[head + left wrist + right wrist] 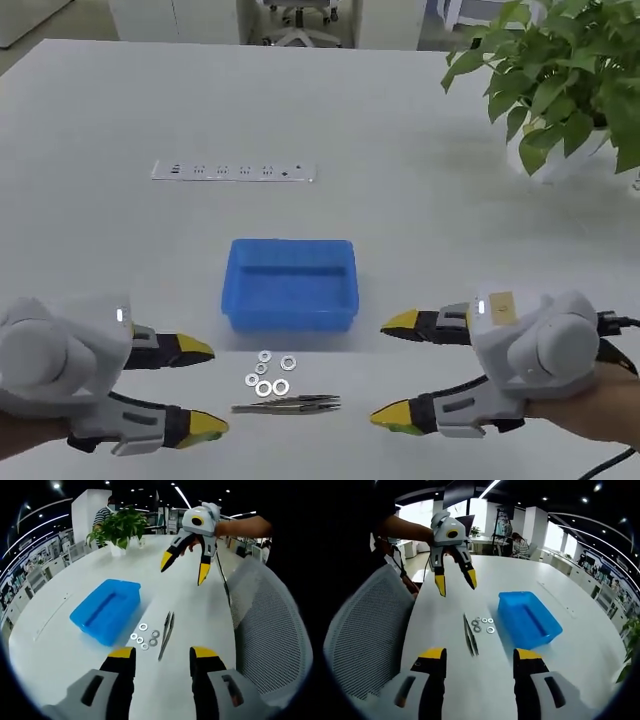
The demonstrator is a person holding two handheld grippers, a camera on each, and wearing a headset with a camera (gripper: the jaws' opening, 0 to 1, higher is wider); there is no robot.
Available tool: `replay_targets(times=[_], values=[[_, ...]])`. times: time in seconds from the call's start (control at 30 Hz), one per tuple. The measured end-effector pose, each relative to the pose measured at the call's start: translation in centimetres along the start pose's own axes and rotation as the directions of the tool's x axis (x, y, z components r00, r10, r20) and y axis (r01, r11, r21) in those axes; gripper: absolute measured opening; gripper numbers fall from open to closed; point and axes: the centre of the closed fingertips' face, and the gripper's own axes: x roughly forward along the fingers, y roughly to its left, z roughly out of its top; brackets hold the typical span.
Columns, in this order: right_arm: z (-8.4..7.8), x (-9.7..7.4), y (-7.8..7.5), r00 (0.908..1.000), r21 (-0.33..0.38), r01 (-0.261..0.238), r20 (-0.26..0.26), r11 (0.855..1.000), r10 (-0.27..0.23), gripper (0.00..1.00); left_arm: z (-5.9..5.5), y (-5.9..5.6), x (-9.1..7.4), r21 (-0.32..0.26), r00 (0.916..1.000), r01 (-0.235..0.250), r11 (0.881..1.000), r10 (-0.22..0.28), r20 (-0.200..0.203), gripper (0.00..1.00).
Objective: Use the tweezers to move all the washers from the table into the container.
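the slim metal tweezers (287, 404) lie flat on the white table (420, 200), long axis running side to side, directly between the two grippers. they sit just nearer the person than the small cluster of silver washers (268, 375), with the blue plastic container (290, 283) beyond. the left gripper (215, 387) and right gripper (380, 372) both have jaws spread wide, holding nothing. each points along the tweezers' length, and the left looks slightly nearer, so a grasp probably means turning across that axis
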Motion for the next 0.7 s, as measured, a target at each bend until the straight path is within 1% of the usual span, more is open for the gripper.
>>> replay_targets(times=[0.17, 0.23, 0.3, 0.4, 0.47, 0.7], values=[[-0.4, 1.0, 0.4, 0.9987, -0.040, -0.043, -0.028, 0.998, 0.042, 0.46, -0.4, 0.0, 0.7, 0.021, 0.9996, 0.014, 1.000, -0.013, -0.026, 0.41], [-0.6, 1.4, 0.5, 0.9978, -0.056, -0.055, -0.040, 0.997, 0.053, 0.42, -0.7, -0.3, 1.0, 0.032, 0.9986, 0.032, 0.999, -0.031, -0.044, 0.37], [-0.8, 1.8, 0.5, 0.9967, -0.075, -0.066, -0.051, 0.995, 0.062, 0.40, -1.0, -0.2, 1.3, 0.050, 0.9976, 0.036, 0.998, -0.033, -0.061, 0.34], [-0.9, 2.5, 0.6, 0.9949, -0.090, -0.084, -0.064, 0.992, 0.078, 0.37, -1.4, -0.2, 1.8, 0.060, 0.9956, 0.053, 0.997, -0.048, -0.081, 0.31], [-1.0, 3.0, 0.8, 0.9932, -0.102, -0.098, -0.073, 0.990, 0.091, 0.33, -1.5, -0.2, 2.1, 0.062, 0.9947, 0.059, 0.996, -0.053, -0.088, 0.30], [-1.6, 4.5, 1.2, 0.9850, -0.137, -0.144, -0.116, 0.980, 0.128, 0.27, -2.3, -0.4, 3.1, 0.075, 0.9892, 0.090, 0.993, -0.080, -0.123, 0.26]])
